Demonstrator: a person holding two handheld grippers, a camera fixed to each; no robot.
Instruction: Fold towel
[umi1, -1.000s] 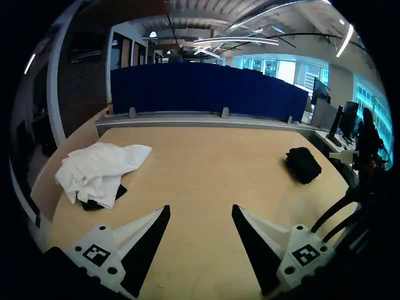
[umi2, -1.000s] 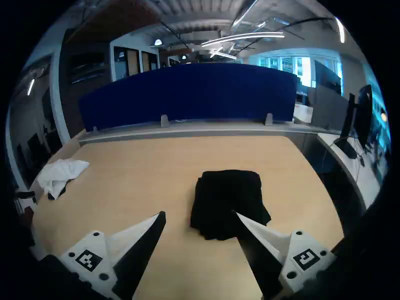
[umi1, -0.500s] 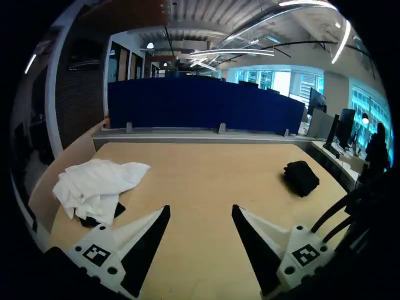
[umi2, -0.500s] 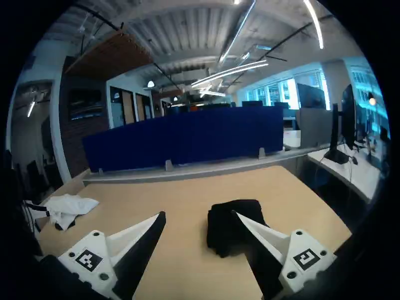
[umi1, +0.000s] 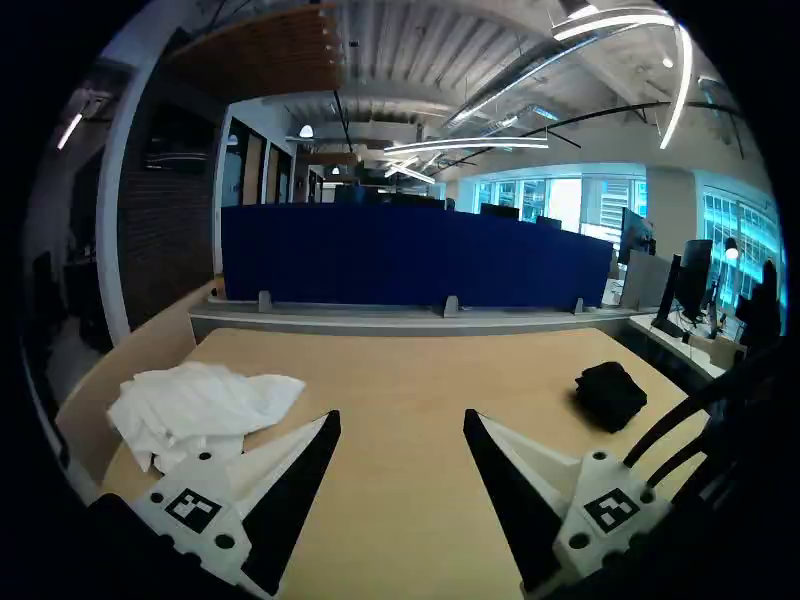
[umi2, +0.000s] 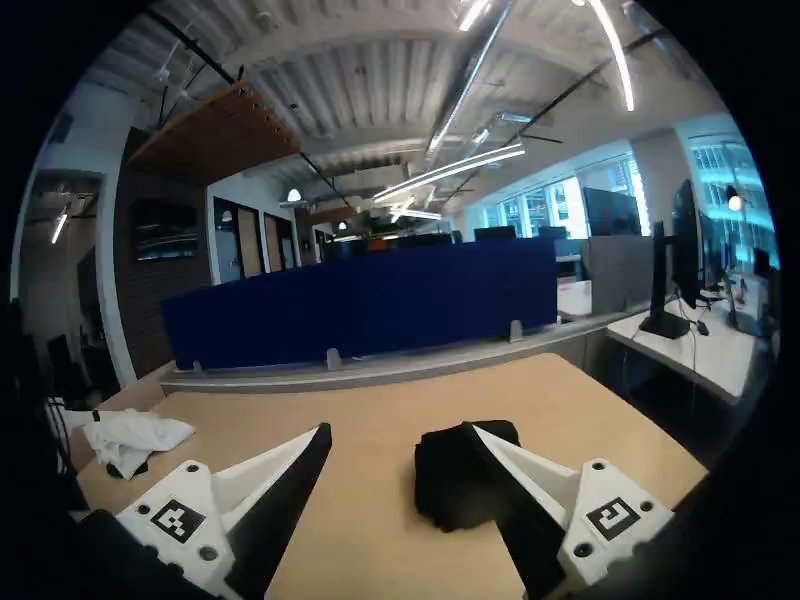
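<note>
I hold my left hand-held gripper (umi1: 400, 470) low over the counter (umi1: 400, 375), its fingers spread apart with nothing between them, so it is free to take cloth. The white towel (umi1: 195, 410) lies in a loose, crumpled heap ahead and to the left, just past the left fingertip. I judge it to be the one waiting to be folded, since no edge of it is laid flat.

My right hand-held gripper (umi2: 400, 480) is likewise apart and empty. Just ahead of it, partly behind its right finger, sits a black towel (umi2: 450, 480) in a compact, squared bundle. It looks finished and seems parked on that side to leave the middle of the counter bare for spreading. From this gripper the white towel (umi2: 130, 438) is well off to the left. A blue divider (umi1: 410, 255) closes the counter's far edge.
</note>
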